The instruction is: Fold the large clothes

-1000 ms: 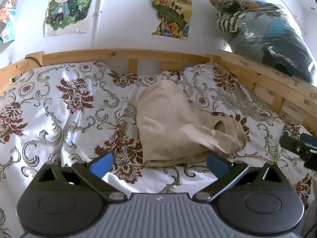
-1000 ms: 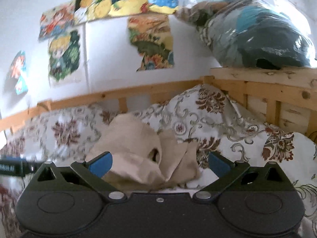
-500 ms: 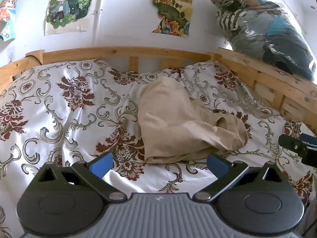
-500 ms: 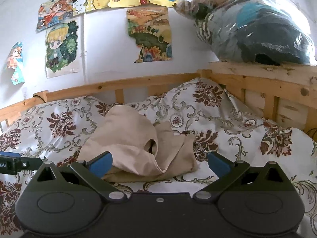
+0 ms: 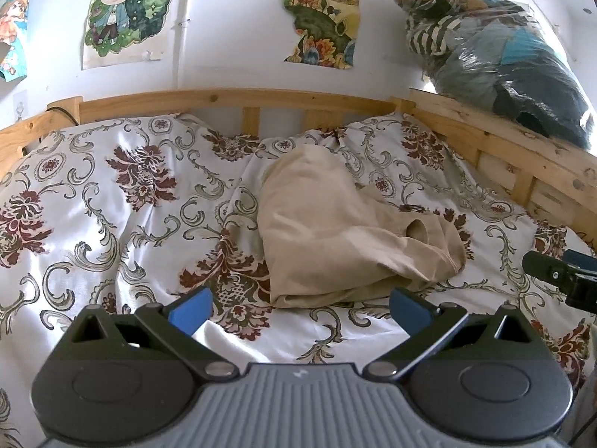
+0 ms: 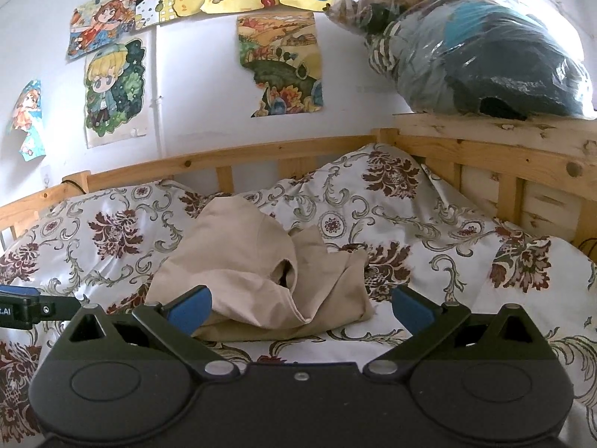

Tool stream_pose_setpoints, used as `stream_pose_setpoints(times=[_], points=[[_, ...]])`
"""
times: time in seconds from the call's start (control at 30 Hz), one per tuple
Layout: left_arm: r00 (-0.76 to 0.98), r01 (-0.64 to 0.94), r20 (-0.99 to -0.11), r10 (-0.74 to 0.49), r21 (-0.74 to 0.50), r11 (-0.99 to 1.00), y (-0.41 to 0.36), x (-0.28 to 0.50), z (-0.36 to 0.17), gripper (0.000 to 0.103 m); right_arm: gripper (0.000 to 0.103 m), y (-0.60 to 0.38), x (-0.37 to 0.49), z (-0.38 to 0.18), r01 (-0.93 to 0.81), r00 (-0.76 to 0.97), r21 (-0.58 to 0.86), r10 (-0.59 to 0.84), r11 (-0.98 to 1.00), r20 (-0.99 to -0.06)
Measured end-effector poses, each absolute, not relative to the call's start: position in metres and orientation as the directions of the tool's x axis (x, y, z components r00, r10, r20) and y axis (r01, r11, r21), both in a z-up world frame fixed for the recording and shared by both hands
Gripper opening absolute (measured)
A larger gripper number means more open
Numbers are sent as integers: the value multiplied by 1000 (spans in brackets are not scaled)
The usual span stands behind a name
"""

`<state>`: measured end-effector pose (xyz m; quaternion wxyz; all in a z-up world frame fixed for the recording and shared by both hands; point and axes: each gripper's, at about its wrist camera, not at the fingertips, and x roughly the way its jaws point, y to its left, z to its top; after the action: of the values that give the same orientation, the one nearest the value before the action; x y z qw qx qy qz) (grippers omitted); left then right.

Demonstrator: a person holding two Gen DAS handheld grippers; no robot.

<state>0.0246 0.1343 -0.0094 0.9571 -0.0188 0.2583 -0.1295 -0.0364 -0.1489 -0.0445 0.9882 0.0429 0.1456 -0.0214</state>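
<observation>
A beige garment [image 5: 335, 239] lies crumpled in a heap on the floral bedspread [image 5: 112, 201], near the middle of the bed. It also shows in the right wrist view [image 6: 253, 272], with a sleeve or neck opening facing up. My left gripper [image 5: 298, 310] is open and empty, held above the bed just short of the garment's near edge. My right gripper [image 6: 298, 308] is open and empty, also just short of the heap. The right gripper's tip shows at the right edge of the left wrist view [image 5: 559, 272].
A wooden bed rail [image 5: 238, 100] runs along the back and right side. A clear plastic bag of dark clothes [image 6: 477, 48] sits on the right rail's ledge. Cartoon posters [image 6: 112, 89] hang on the white wall behind.
Both grippers have pulled back and risen a little from the garment, so more bedspread shows in front of it. The garment has not moved. Both grippers stay open.
</observation>
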Motion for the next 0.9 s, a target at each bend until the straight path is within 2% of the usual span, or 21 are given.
stream_pose_setpoints(times=[0.5,0.67,0.77,0.9], points=[[837,238,-484,-255,-98,966,134,23,-9,102,102,-150,-37,-44,55,957,80,-29,995,-289],[827,196,-523,-207,-77,978,134,27,-9,102,102,-150,-37,-44,59,957,83,-32,995,-287],[844,154,-516,-145,-25,988,132,26,-10,102,102,-151,-37,-44,60,957,84,-33,995,-288],[849,156,-511,-136,-3,988,131,24,-10,102,102,-151,-36,-45,64,956,88,-36,994,-292]])
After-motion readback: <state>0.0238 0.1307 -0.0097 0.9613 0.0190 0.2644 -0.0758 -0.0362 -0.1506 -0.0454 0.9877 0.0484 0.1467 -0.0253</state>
